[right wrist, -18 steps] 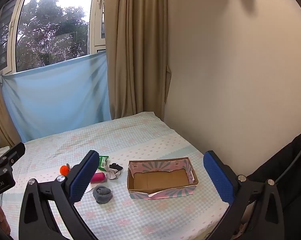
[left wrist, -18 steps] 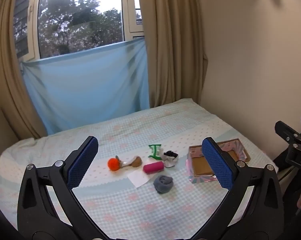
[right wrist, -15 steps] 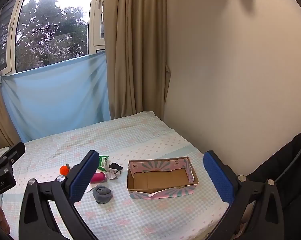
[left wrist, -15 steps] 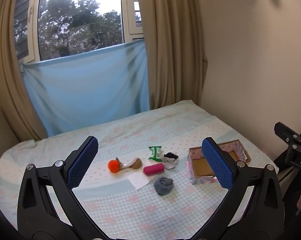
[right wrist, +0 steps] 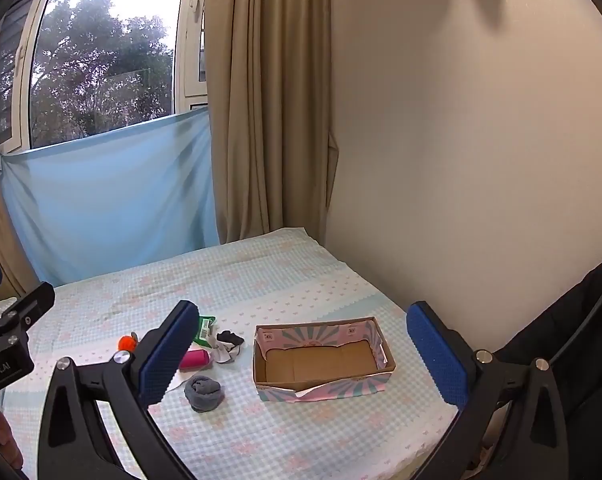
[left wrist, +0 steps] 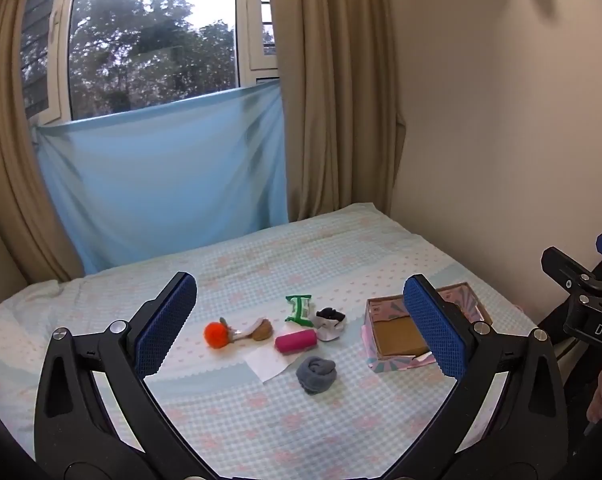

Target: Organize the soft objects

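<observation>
Checked pale-blue and pink cotton is covering the bed, and we are holding both tools above its near edge, tilted down toward it. Our left tool is standing wide open with nothing between its blue ribbed pads; our right tool is standing just as wide and empty.

The soft things are lying in a loose cluster near the middle of the bed: a rolled grey sock nearest us, a pink fabric roll just behind it beside a white paper slip, an orange pompom to the left, a green packet at the back and a black-and-white sock to the right. The open cardboard box with a pink and blue patterned rim is sitting empty to their right, apart from them, close to the bed's wall side. Bare sheet is stretching wide in front of the cluster and behind it up to the blue cloth under the window.
</observation>
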`<action>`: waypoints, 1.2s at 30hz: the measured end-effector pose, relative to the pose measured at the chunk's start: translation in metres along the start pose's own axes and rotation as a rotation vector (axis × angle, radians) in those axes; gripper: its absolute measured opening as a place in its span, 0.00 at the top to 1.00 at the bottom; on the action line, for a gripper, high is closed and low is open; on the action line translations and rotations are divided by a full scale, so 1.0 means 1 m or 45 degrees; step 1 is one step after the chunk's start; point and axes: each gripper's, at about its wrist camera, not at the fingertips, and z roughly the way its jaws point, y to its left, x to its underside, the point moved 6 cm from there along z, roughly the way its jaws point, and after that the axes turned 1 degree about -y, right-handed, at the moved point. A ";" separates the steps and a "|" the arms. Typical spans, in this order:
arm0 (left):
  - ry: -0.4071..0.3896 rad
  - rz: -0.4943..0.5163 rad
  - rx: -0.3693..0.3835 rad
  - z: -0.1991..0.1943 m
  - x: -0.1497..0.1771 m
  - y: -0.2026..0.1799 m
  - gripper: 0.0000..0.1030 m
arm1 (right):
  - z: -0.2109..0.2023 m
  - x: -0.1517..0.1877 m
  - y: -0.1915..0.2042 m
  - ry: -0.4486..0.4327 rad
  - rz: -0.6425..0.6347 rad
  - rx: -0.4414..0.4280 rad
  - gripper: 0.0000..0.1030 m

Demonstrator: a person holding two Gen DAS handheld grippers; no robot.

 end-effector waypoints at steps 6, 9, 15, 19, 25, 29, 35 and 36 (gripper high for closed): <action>0.001 -0.009 0.004 0.000 -0.001 0.001 0.00 | -0.004 -0.003 -0.002 -0.006 -0.012 -0.012 0.00; -0.001 -0.007 0.002 0.000 -0.001 0.001 0.00 | -0.001 -0.004 -0.002 -0.002 -0.008 -0.018 0.00; 0.000 -0.006 0.000 0.001 -0.001 0.001 0.00 | 0.002 -0.004 0.000 -0.003 -0.010 -0.027 0.00; 0.001 -0.008 -0.003 0.001 0.000 0.002 0.00 | 0.002 -0.001 0.003 -0.006 -0.009 -0.031 0.00; 0.003 -0.011 -0.004 0.004 -0.002 0.003 0.00 | 0.003 0.000 0.005 -0.010 -0.014 -0.040 0.00; 0.007 -0.016 -0.007 0.005 -0.002 0.004 0.00 | 0.002 0.000 0.006 -0.010 -0.014 -0.041 0.00; 0.009 -0.019 -0.008 0.006 -0.003 0.002 0.00 | 0.003 0.001 0.007 -0.007 -0.013 -0.040 0.00; 0.010 -0.019 -0.007 0.005 -0.003 0.002 0.00 | 0.003 0.000 0.008 -0.007 -0.013 -0.041 0.00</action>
